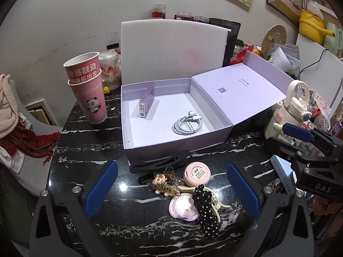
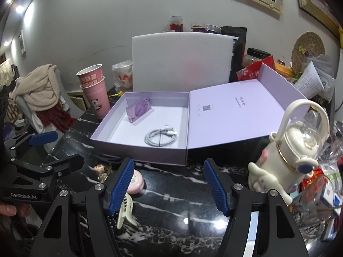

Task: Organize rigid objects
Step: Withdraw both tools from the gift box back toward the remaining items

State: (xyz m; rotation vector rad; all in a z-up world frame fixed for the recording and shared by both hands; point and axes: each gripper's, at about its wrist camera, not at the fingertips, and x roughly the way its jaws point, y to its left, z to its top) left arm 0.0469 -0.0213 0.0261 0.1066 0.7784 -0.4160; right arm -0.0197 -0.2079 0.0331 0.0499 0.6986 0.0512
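An open lilac box (image 1: 137, 147) (image 2: 139, 153) stands on the black marble table. It holds a small lilac carton (image 1: 146, 101) (image 2: 140, 110) and a coiled white cable (image 1: 187, 124) (image 2: 160, 138). In front of it lie a black hair clip (image 1: 158, 162), a cat-shaped clip (image 1: 159, 182), a pink round case (image 1: 197, 174) (image 2: 135, 181), a round pink compact (image 1: 182, 208), a polka-dot clip (image 1: 206, 212) and a cream claw clip (image 2: 125, 211). My left gripper (image 1: 171, 190) is open above these items and empty. My right gripper (image 2: 169, 185) is open and empty, just right of the pink case.
Two stacked pink paper cups (image 1: 88, 87) (image 2: 95, 90) stand left of the box. A white foam sheet (image 1: 173, 49) leans behind it. A cream bunny bottle (image 2: 285, 156) (image 1: 293, 109) and clutter fill the right. A light-blue flat device (image 1: 283, 175) lies at the right.
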